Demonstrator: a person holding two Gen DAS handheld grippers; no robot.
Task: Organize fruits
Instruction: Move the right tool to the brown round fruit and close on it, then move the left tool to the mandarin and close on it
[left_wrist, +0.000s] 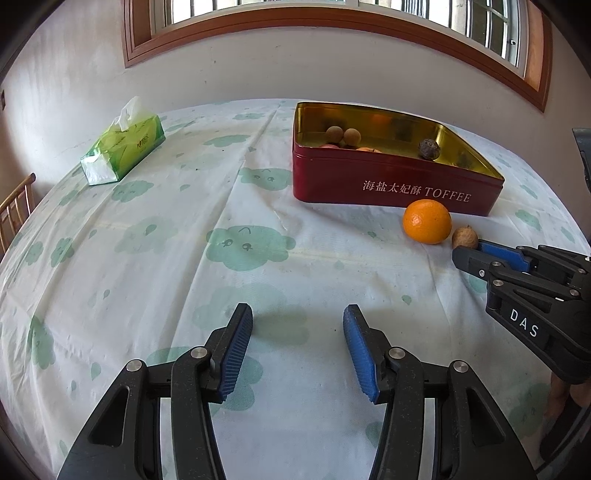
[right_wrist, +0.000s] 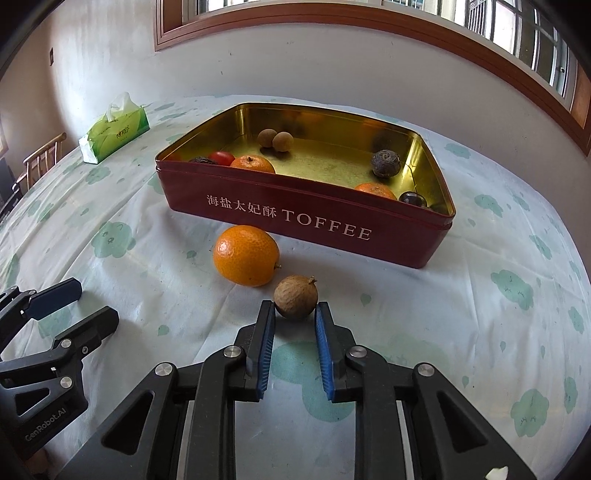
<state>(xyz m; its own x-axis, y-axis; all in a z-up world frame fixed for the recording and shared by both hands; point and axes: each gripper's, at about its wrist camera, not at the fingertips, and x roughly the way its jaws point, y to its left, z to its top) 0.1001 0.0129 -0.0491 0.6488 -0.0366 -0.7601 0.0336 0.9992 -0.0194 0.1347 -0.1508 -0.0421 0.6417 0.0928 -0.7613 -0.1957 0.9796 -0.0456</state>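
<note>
Both jaws of the right gripper (right_wrist: 294, 309) pinch the brown longan (right_wrist: 295, 297) at their tips.

- Toffee tin (right_wrist: 406, 243): glossy red-painted metal outside, shiny gold inside.
- Tablecloth (right_wrist: 480, 314): matt, creased cloth.
- Orange (right_wrist: 245, 255): glossy, pitted peel.
- Longan (right_wrist: 296, 297): dull, rough brown shell.
- Tissue pack (left_wrist: 123, 149), upper left: shiny plastic wrap.
- Window frame (left_wrist: 332, 27): varnished wood.

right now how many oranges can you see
3. One orange lies on the tablecloth in front of the red tin; two sit inside it, one near its left end, one near its right. Others may hide behind the wall.
</note>
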